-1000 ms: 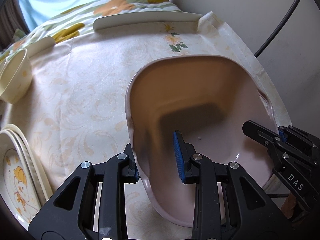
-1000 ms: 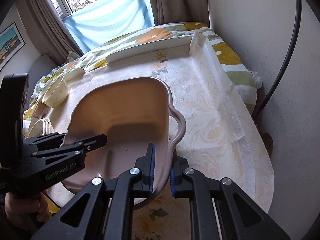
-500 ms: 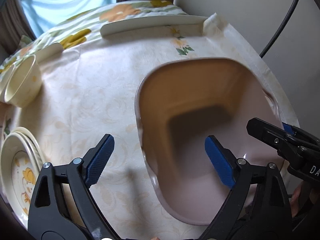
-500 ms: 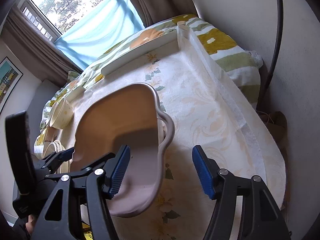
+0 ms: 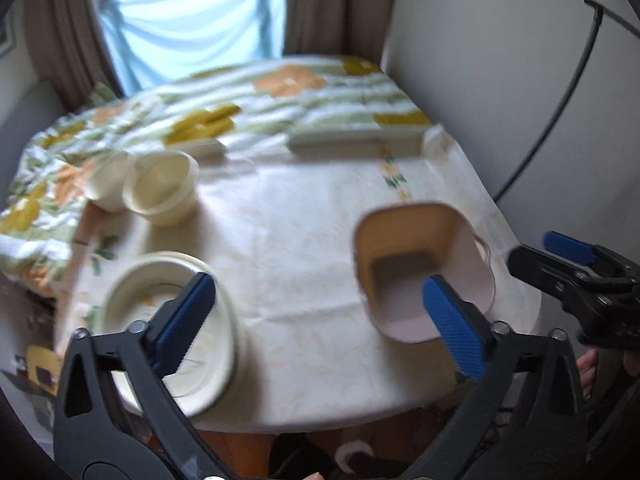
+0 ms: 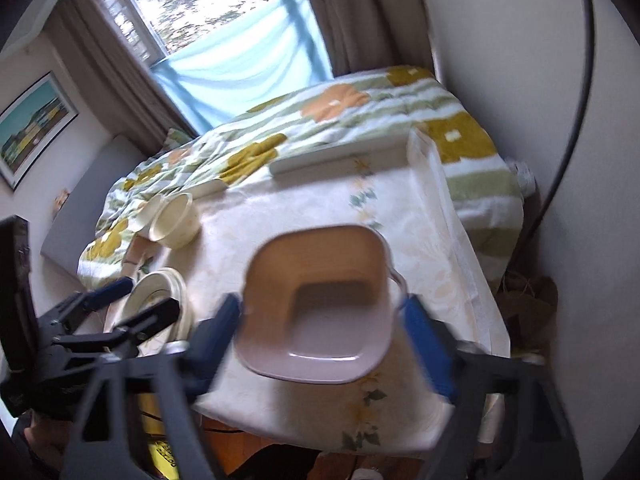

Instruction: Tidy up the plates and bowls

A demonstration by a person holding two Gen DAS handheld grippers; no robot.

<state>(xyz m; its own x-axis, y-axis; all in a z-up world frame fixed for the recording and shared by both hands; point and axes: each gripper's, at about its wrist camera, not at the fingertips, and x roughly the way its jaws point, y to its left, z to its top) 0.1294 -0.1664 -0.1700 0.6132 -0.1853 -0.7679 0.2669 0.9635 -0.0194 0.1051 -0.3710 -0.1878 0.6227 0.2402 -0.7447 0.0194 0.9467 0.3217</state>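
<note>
One pink square basin (image 6: 320,300) sits on the table. Two cream bowls (image 5: 162,188) stand side by side, and one stack of cream plates (image 5: 160,280) lies nearby; its plate count is unclear. Two grippers, left (image 5: 316,316) and right (image 6: 324,332), hang above.

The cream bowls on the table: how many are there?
2. One cream bowl lies at the table's far left; the second bowl touches its left side, partly hidden. More may be hidden.

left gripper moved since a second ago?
Yes. The left gripper has let go of the pink basin's rim, its jaws opening, and pulled up and back; the basin looks smaller.
</note>
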